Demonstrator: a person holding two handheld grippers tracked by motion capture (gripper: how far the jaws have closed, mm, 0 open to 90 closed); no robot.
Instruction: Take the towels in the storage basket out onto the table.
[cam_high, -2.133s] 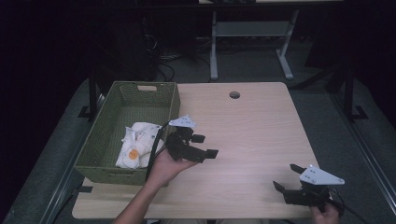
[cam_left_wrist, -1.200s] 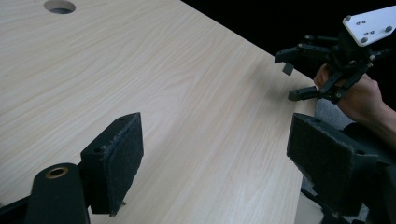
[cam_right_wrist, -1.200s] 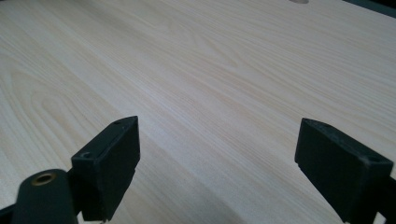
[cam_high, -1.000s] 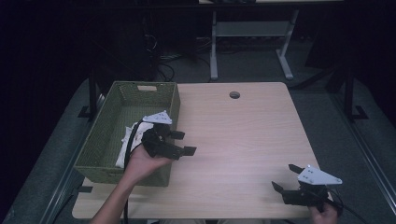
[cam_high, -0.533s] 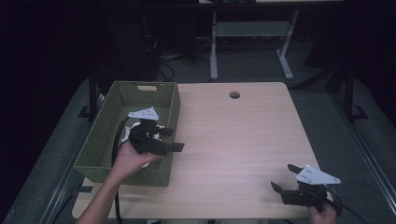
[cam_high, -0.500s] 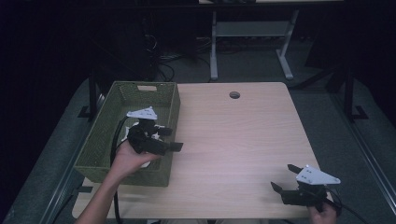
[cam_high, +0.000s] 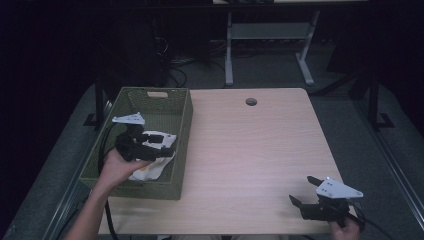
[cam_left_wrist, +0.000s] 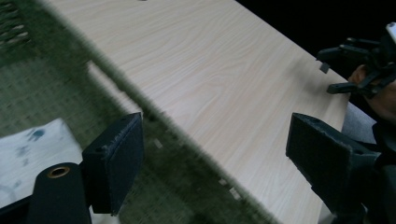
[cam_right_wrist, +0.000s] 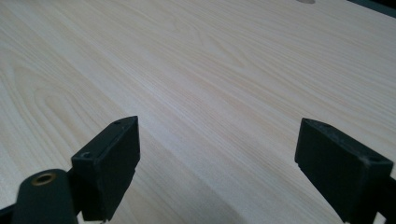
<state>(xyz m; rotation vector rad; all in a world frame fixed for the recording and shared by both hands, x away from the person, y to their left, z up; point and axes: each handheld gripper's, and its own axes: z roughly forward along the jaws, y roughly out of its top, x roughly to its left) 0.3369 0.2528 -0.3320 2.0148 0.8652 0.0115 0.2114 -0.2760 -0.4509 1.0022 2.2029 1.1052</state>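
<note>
Over at the table's left edge, the left gripper (cam_high: 165, 142) hangs inside the green woven basket (cam_high: 184, 120), just above the white printed packet (cam_high: 150, 170) that lies on the basket floor toward the near end. Its jaws are spread wide with nothing between them; in the left gripper view one jaw sits over the packet (cam_left_wrist: 32, 154) and the basket weave, the other out past the basket's right wall, over bare wood. That wall runs diagonally between the jaws as a dark blurred band. The left hand (cam_high: 117, 167) grips the tool from the near side, low within the basket, close to its near rim.

The wooden tabletop (cam_high: 260, 150) to the right of the basket lies bare from the basket wall out to the right edge, broken by a small round cable hole (cam_high: 251, 102) near the far edge.

The right gripper (cam_high: 302, 196) rests at the near right corner of the table, close to both the front and right edges and well apart from the basket. Its jaws also stand wide apart, holding nothing, with plain wood grain (cam_right_wrist: 210, 93) between them in the right gripper view.
</note>
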